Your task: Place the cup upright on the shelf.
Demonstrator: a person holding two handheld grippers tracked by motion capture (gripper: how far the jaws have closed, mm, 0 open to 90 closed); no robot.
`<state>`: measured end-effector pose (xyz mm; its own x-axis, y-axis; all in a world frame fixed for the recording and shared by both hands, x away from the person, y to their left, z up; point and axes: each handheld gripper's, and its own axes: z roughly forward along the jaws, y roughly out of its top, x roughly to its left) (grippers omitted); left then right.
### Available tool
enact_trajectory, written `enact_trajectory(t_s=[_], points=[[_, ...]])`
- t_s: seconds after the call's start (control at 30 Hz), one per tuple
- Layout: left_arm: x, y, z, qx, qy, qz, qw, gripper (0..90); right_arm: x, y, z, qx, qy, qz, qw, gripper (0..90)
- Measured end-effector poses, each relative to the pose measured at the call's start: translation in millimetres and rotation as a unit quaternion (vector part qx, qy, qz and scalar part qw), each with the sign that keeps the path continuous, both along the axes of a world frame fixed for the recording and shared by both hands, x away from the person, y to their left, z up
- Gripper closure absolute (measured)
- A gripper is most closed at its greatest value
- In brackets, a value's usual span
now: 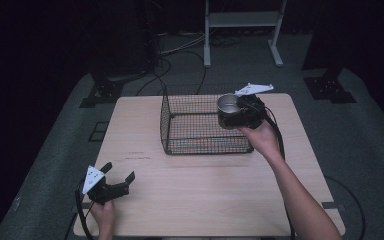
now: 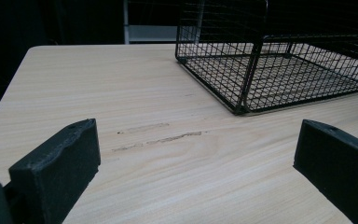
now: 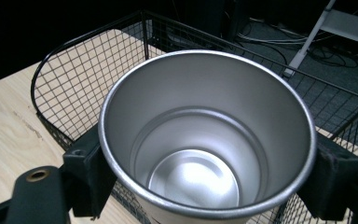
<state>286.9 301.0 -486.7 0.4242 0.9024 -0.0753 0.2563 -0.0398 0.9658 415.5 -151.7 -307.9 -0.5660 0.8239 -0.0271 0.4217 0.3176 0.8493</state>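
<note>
A shiny metal cup [image 1: 227,106] stands upright in the air over the right end of a black wire basket [image 1: 190,127]. My right gripper [image 1: 235,117] is shut on it. From the right gripper view I look down into the empty cup [image 3: 207,140], with a black jaw pressed against each side of it and the basket [image 3: 81,79] below and behind. My left gripper [image 1: 118,172] rests open at the table's front left corner, nothing between its jaws. In the left gripper view the basket [image 2: 279,70] lies ahead to the right on the wooden table [image 2: 121,93].
The light wooden table [image 1: 180,200] has bare room left of the basket and across its front. Dark floor with cables [image 1: 180,55] and a white stand's legs [image 1: 240,35] lie beyond the far edge.
</note>
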Motion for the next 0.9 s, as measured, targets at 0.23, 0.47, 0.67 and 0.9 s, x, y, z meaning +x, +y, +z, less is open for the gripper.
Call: enact_trajectory(t_s=[0.23,0.47,0.67,0.9], points=[[-0.1,0.0,0.0,0.0,0.0,-0.002,1.0,0.0,19.5,7.9,2.6,0.0,0.018,0.003,0.9998,17.9],[-0.2,-0.2,0.1,-0.001,-0.001,-0.001,1.0,0.0,37.1,16.8,4.8,-0.009,0.023,-0.005,0.9997,17.9],[-0.3,-0.2,0.2,-0.001,-0.001,-0.002,1.0,0.0,50.3,23.3,9.6,-0.008,0.026,-0.008,0.9996,17.9],[0.1,-0.7,-0.1,0.0,0.0,-0.004,1.0,0.0,59.6,30.5,10.9,-0.009,0.03,-0.009,0.9995,17.8]])
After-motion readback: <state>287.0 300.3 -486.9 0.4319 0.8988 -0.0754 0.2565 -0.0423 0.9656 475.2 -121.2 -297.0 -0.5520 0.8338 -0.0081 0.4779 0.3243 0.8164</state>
